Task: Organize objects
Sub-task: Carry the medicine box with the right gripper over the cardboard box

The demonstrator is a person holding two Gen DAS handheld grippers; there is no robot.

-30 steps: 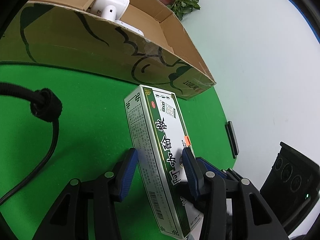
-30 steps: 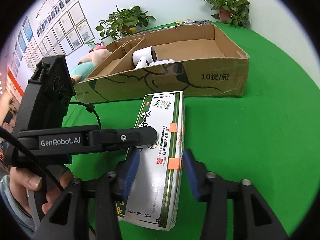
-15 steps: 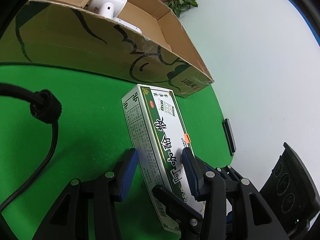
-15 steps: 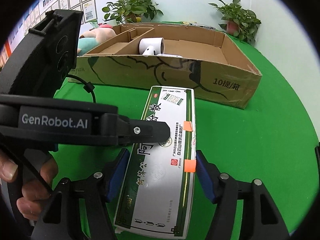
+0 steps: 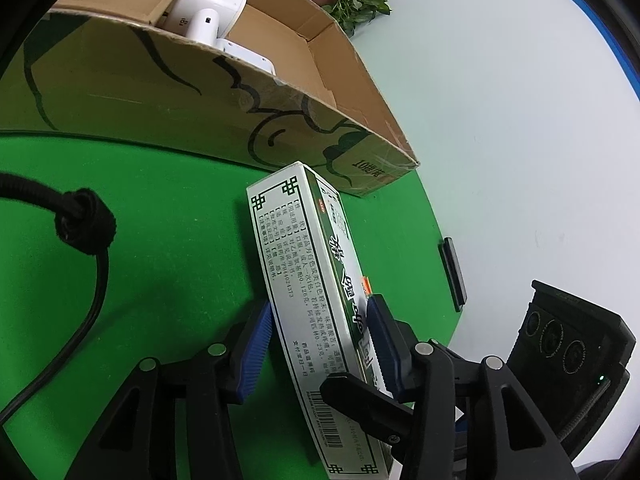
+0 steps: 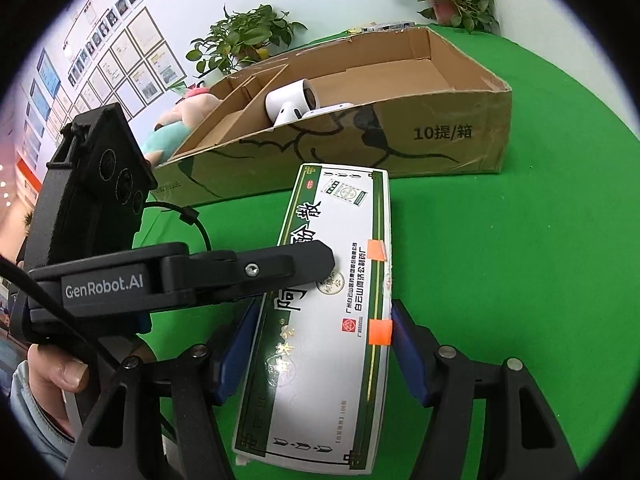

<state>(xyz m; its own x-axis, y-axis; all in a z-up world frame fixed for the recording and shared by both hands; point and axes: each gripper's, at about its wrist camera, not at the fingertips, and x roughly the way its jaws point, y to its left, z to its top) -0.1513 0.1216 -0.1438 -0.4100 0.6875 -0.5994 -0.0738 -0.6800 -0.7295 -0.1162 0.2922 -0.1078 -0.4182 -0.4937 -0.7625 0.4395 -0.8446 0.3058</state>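
A long white and green medicine box (image 5: 316,300) with orange tape tabs is tilted up off the green table, its far end raised. My left gripper (image 5: 320,336) is shut on the medicine box across its thickness. My right gripper (image 6: 320,356) is shut on the same box (image 6: 332,292) across its width. The left gripper's upper finger (image 6: 280,264) lies on the box's top face. An open cardboard box (image 6: 400,140) stands just beyond, also in the left wrist view (image 5: 160,100), with a white camera-like device (image 6: 292,104) inside.
The table is covered in green cloth (image 6: 520,260). A black cable (image 5: 80,260) crosses it at left. A plush toy (image 6: 180,120) lies behind the cardboard box. Potted plants (image 6: 244,40) stand by the wall. A dark flat object (image 5: 454,272) lies at the table's right edge.
The medicine box has tipped up onto its edge and its far end has risen. My right gripper has closed in on its sides. The left gripper still holds it.
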